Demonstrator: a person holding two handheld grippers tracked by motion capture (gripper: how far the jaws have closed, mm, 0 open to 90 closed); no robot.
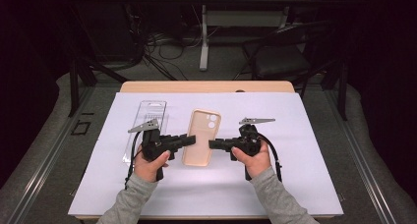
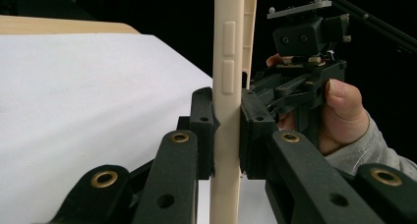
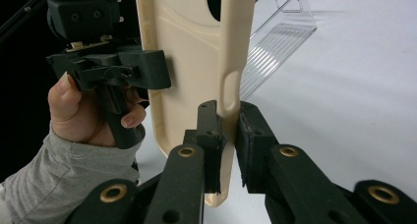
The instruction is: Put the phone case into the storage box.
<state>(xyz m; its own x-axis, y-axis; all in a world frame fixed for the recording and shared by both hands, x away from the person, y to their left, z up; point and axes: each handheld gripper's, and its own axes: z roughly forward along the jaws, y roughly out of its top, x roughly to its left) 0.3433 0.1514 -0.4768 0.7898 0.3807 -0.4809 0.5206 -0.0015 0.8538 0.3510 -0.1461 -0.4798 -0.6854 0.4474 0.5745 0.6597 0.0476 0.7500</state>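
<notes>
While the smooth cream phone case sat between both hands above the white tabletop, the left gripper had its black fingers clamped on one long edge, and the right gripper pinched the other. A clear ribbed plastic tray lay nearby. The room behind was dark.

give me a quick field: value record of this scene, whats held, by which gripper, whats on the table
held item: beige phone case, camera cutout at its far end
left gripper: shut on the case's left edge, just below the side buttons
right gripper: shut on the case's right edge
case pose: gripped from both sides; whether it is lifted off the sheet cannot be told
also on table: clear plastic packaging, lying flat to the left of the case
surface: white sheet over a wooden table
</notes>
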